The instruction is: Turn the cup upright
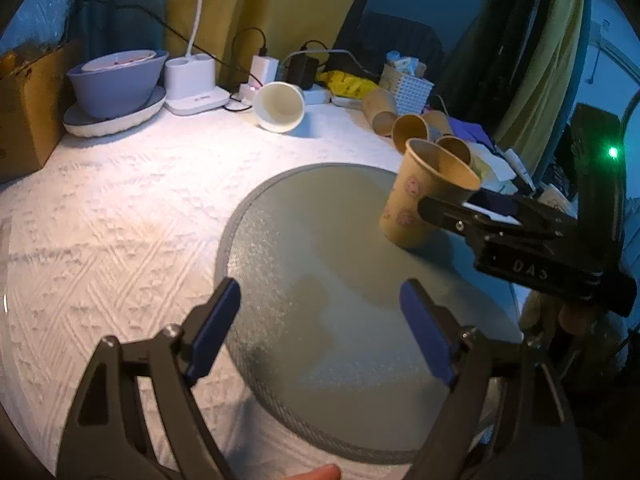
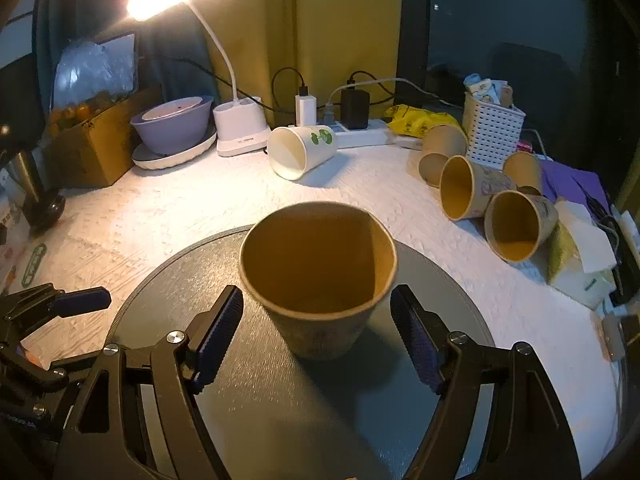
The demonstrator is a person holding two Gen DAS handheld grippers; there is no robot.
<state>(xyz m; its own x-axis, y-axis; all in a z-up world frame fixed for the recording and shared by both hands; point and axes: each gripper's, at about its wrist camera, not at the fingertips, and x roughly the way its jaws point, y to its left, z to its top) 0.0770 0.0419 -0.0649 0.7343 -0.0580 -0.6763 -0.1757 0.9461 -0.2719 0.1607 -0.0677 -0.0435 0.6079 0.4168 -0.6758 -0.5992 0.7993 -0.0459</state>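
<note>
The cup stands mouth up on the round mat, so the right tool is spread wide around it, letting go, and the left tool waits wide apart, holding nothing.

Domestic room, probably a bedroom or living corner pressed into use as a work table. Evidence: white embossed tablecloth; lit desk lamp on a white base; power strip with chargers plugged in; lavender bowl on a plate; cardboard box; woven white basket; yellow curtain behind; loose paper cups lying about.
</note>
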